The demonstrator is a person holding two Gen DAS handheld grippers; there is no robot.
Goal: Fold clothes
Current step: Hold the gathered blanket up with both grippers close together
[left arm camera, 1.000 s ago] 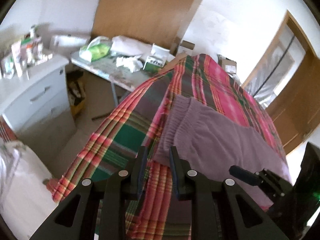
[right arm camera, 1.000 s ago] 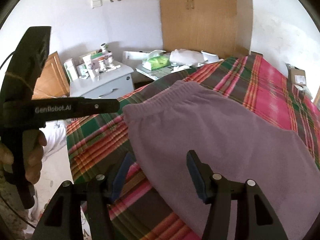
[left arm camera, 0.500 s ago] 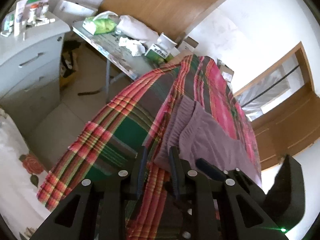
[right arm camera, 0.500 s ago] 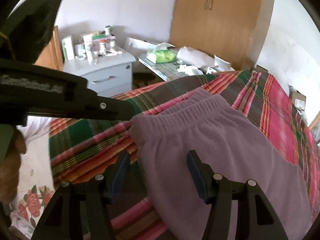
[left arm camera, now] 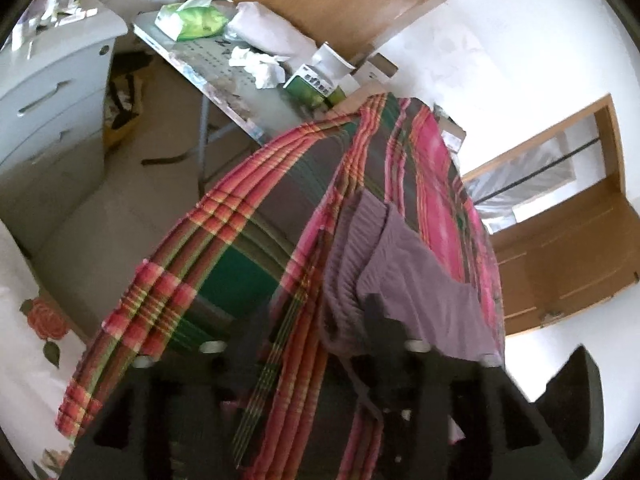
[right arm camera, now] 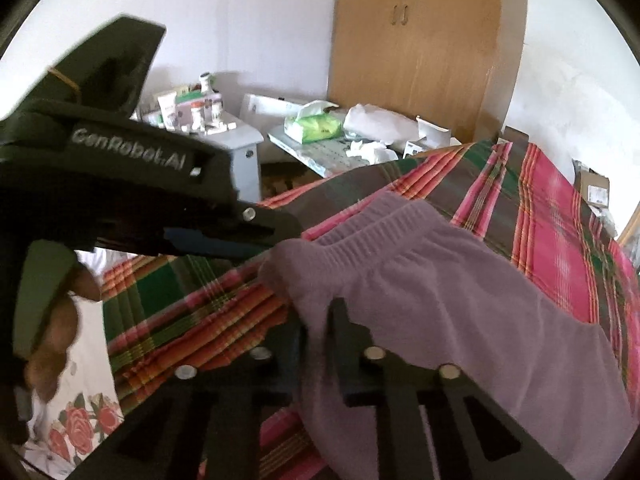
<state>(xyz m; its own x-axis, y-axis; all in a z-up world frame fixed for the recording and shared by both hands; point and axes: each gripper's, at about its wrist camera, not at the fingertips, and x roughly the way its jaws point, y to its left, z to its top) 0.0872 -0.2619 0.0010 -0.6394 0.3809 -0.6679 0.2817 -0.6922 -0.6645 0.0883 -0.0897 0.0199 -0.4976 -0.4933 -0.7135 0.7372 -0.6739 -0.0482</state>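
A mauve fleece garment with a ribbed elastic waistband (right arm camera: 460,300) is seen spread on a bed covered by a red, green and pink plaid blanket (right arm camera: 552,216), its waistband end lying near the blanket's edge. The black two-finger right tool (right arm camera: 316,328) is closed to a narrow gap, with a fold of the garment's near edge pinched between its fingers. The left tool (left arm camera: 316,316) is spread wide in its own view, one finger resting against the waistband corner and nothing gripped. In the right wrist view, its tips are seen meeting that same corner. A white drawer cabinet (right arm camera: 244,148) is visible beyond the bed.
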